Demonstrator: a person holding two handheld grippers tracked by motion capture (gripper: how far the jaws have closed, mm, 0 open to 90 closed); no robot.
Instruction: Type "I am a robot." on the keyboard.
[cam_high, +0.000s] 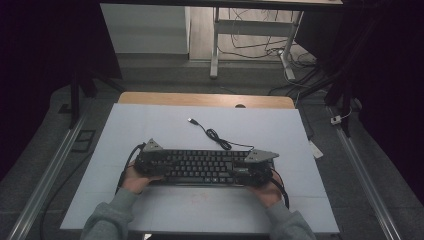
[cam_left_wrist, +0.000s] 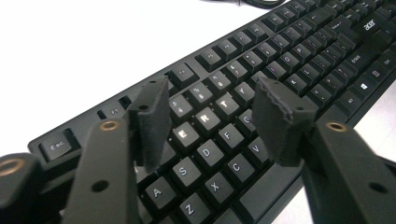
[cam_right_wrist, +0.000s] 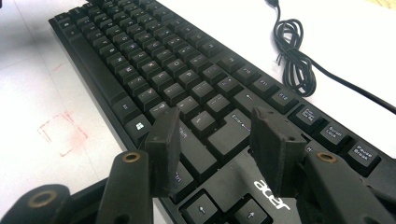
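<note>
A black Acer keyboard (cam_high: 200, 167) lies across the middle of the white table top (cam_high: 150, 130). Its cable (cam_high: 220, 137) coils behind it and ends in a loose USB plug (cam_high: 191, 120). My left gripper (cam_high: 147, 160) sits over the keyboard's left end. In the left gripper view it (cam_left_wrist: 210, 107) is open just above the E, R and T keys of the keyboard (cam_left_wrist: 280, 60). My right gripper (cam_high: 257, 165) is over the right end. In the right gripper view it (cam_right_wrist: 217, 128) stands open above the Enter and Shift keys of the keyboard (cam_right_wrist: 140, 60), beside the coiled cable (cam_right_wrist: 294, 60).
A faint red square mark (cam_right_wrist: 63, 133) is on the white surface in front of the keyboard. A wooden table edge (cam_high: 205, 99) runs behind the white top. Desk legs and floor cables (cam_high: 250, 45) lie beyond, and metal rails (cam_high: 47, 175) flank the table.
</note>
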